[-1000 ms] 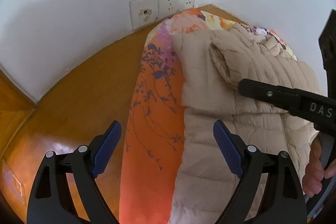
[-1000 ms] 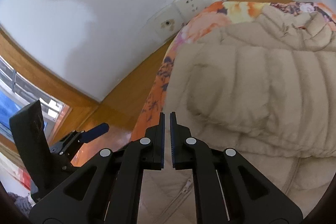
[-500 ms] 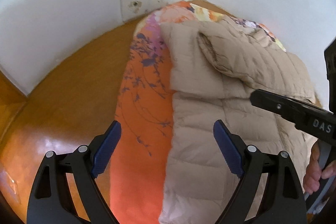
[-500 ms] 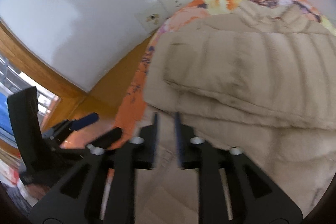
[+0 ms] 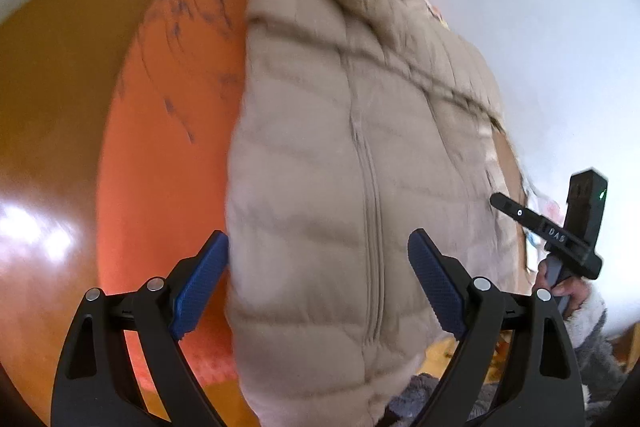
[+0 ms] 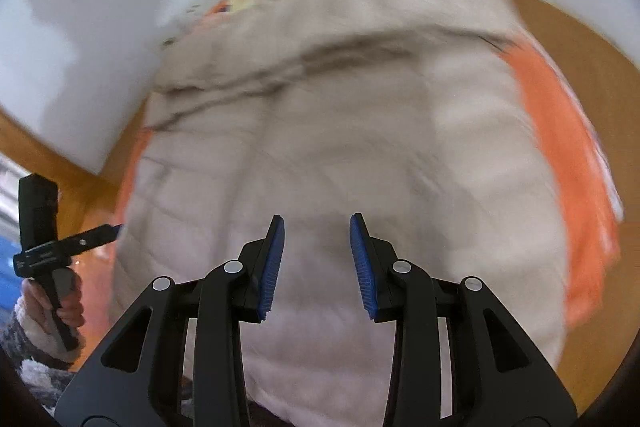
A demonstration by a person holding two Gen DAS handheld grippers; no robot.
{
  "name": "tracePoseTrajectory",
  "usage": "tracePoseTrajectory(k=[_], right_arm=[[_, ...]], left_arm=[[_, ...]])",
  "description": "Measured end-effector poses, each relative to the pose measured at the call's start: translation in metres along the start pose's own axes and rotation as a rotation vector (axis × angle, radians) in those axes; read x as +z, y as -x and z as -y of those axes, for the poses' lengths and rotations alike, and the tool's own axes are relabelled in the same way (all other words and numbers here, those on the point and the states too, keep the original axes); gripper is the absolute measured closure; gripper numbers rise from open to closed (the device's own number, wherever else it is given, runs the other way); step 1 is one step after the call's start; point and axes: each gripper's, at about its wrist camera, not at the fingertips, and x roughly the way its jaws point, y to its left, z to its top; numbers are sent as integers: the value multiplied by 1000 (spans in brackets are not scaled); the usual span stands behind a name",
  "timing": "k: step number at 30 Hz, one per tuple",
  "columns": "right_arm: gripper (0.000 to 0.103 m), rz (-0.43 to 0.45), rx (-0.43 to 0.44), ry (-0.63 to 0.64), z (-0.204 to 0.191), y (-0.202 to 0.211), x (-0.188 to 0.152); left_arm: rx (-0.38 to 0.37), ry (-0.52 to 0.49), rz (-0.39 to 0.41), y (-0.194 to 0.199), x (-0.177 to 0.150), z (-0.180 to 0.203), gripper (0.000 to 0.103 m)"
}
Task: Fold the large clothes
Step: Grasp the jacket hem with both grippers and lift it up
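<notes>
The left gripper [image 5: 318,283] stands wide open, its blue pads [image 5: 200,281] spread to either side of the hem of the beige puffer jacket [image 5: 352,155] and clasping nothing; the right gripper [image 6: 317,267] is also released, its pads [image 6: 362,267] parted with only a moderate gap, poised just above the quilted cloth near the hem, holding nothing. The jacket lies zipped up, its zipper [image 5: 370,227] running from six toward twelve o'clock in the left wrist view, with a sleeve already laid across the chest at about one o'clock and the hem hanging over the near edge at six. It rests on an orange flowered bedcover [image 5: 160,131], which shows bare at nine o'clock in the left view and at three o'clock in the right. Beyond that lie the wooden floor [image 5: 60,87] and the white wall [image 5: 520,7]. The frames are smeared with motion, so fine creases are hard to read. By the look of it the sleeves are tucked in and the step in hand is the lengthwise fold: both claws seem set at the bottom edge. The next move calls for each to nip one hem corner, through the full padded thickness, then carry the hem evenly toward the collar at twelve o'clock without dragging the folded sleeve askew.
</notes>
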Motion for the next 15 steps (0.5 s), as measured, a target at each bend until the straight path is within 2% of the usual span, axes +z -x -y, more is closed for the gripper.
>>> tracePoseTrajectory(k=[3,6,11,13,15], right_arm=[[68,31,-34,-68,23,25,-32],[63,54,-24,-123,45,41,-59],[63,95,91,-154,81,55,-83],[63,104,120,-140,92,63,-85],[59,119,129,-114,98,71,-85]], left_arm=[[-16,4,-26,-2,-14,-2,16],[-27,10,-30,4,-29,0,16],[-91,126,-5,11,-62,-7,16],[-82,159,-7,7,-79,-6,16],[-67,141,4,6,-96,3,16]])
